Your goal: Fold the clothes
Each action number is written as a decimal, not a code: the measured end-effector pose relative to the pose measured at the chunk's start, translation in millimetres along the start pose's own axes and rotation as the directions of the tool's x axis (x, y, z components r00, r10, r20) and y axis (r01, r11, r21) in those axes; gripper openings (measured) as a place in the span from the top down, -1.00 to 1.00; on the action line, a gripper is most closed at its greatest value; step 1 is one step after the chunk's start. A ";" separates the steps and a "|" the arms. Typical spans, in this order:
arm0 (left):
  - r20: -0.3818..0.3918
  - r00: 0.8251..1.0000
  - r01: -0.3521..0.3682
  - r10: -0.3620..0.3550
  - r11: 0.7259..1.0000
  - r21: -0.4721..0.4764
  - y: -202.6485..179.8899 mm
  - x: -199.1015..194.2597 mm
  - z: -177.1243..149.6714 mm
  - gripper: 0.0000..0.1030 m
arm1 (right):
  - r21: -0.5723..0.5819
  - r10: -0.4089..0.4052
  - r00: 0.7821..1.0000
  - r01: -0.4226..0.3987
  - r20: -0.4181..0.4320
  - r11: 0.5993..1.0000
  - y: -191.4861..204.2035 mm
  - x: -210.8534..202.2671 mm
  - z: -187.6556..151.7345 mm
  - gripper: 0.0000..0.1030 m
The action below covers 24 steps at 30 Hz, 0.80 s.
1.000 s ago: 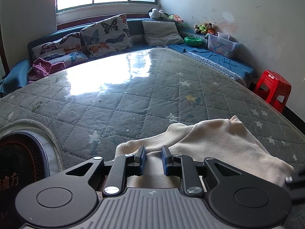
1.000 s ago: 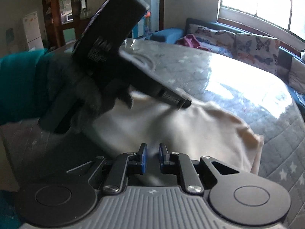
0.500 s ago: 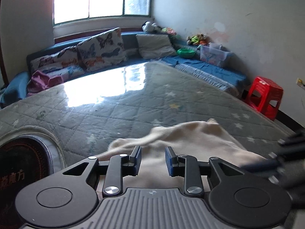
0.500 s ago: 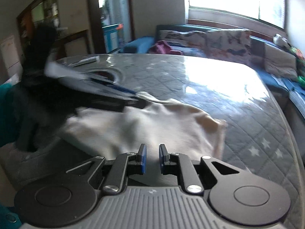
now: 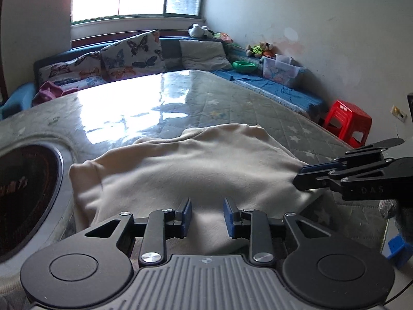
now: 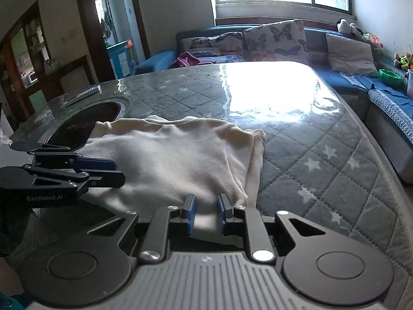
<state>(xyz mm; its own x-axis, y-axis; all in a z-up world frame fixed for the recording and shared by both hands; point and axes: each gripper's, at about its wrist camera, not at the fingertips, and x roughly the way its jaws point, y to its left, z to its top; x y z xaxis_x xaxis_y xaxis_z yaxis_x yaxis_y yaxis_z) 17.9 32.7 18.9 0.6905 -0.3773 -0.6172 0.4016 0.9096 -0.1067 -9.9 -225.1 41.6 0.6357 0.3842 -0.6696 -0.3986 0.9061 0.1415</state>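
A cream garment [image 5: 196, 170] lies folded on the quilted grey table cover near the front edge; it also shows in the right wrist view [image 6: 175, 160]. My left gripper [image 5: 206, 217] is open over the garment's near edge, with cloth between its blue pads. My right gripper [image 6: 206, 213] is open at the garment's near right corner, cloth between its pads. The right gripper also shows side-on in the left wrist view [image 5: 304, 174], at the garment's right edge. The left gripper shows side-on in the right wrist view [image 6: 116, 171].
The table [image 6: 322, 160] has a dark round inset [image 5: 23, 193] at the left, beside the garment. A sofa with butterfly cushions [image 5: 129, 54] runs behind. A red stool [image 5: 348, 121] stands right of the table. A small flat object [image 6: 82, 94] lies at the far left.
Both grippers have drawn back and spread apart, left and right of the garment. Their jaws have opened wider. The garment now lies flatter and more spread out.
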 end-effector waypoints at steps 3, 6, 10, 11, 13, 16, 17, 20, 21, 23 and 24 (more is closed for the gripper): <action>0.009 1.000 -0.008 0.009 1.000 -0.030 5.6 -4.9 -2.2 0.39 | -0.004 0.003 1.000 -0.002 0.011 1.000 3.7 -2.9 2.6 0.67; 0.020 0.999 -0.032 0.033 0.998 -0.060 13.7 -10.5 -3.4 0.37 | -0.013 0.003 1.000 -0.002 0.010 1.000 5.7 -0.6 4.4 0.66; 0.025 0.997 -0.066 0.070 0.991 -0.119 33.5 -20.0 -11.3 0.37 | -0.012 0.004 1.000 -0.004 0.005 1.000 5.5 0.6 3.6 0.66; 0.025 0.997 -0.075 0.079 0.988 -0.132 38.7 -22.4 -13.5 0.35 | -0.012 0.005 1.000 -0.005 0.004 1.000 5.4 0.9 3.3 0.66; 0.026 0.997 -0.073 0.079 0.984 -0.162 48.3 -25.6 -16.9 0.26 | -0.013 0.005 1.000 -0.005 0.001 1.000 5.5 1.4 3.0 0.66; 0.026 0.997 -0.071 0.078 0.979 -0.190 57.3 -26.5 -16.3 0.29 | -0.022 0.002 1.000 -0.002 0.000 1.000 6.7 1.4 3.6 0.66; 0.025 0.997 -0.074 0.080 0.979 -0.188 58.2 -24.6 -13.8 0.29 | -0.024 0.001 1.000 -0.001 -0.002 1.000 7.0 1.4 3.7 0.66; 0.021 0.996 -0.081 0.086 0.980 -0.183 61.1 -18.8 -6.4 0.28 | -0.026 0.005 1.000 -0.005 -0.004 1.000 6.8 0.7 6.7 0.66; 0.020 0.996 -0.083 0.088 0.980 -0.181 62.1 -16.8 -4.0 0.28 | -0.027 0.006 1.000 -0.006 -0.003 1.000 6.7 0.5 8.1 0.66; 0.017 0.996 -0.088 0.092 0.980 -0.177 64.0 -12.9 0.9 0.28 | -0.032 0.008 1.000 -0.008 0.003 0.999 7.1 2.0 12.6 0.65; 0.016 0.995 -0.090 0.094 0.980 -0.175 64.9 -11.0 3.4 0.28 | -0.034 0.010 1.000 -0.010 0.004 0.999 7.4 3.4 15.3 0.65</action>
<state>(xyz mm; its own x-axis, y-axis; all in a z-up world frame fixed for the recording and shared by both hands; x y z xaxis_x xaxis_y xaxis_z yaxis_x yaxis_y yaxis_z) 38.4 95.3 21.4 0.7347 -0.2924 -0.6121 0.2261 0.9563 -0.1855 -0.6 -214.4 51.5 0.6347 0.3938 -0.6649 -0.4269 0.8959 0.1230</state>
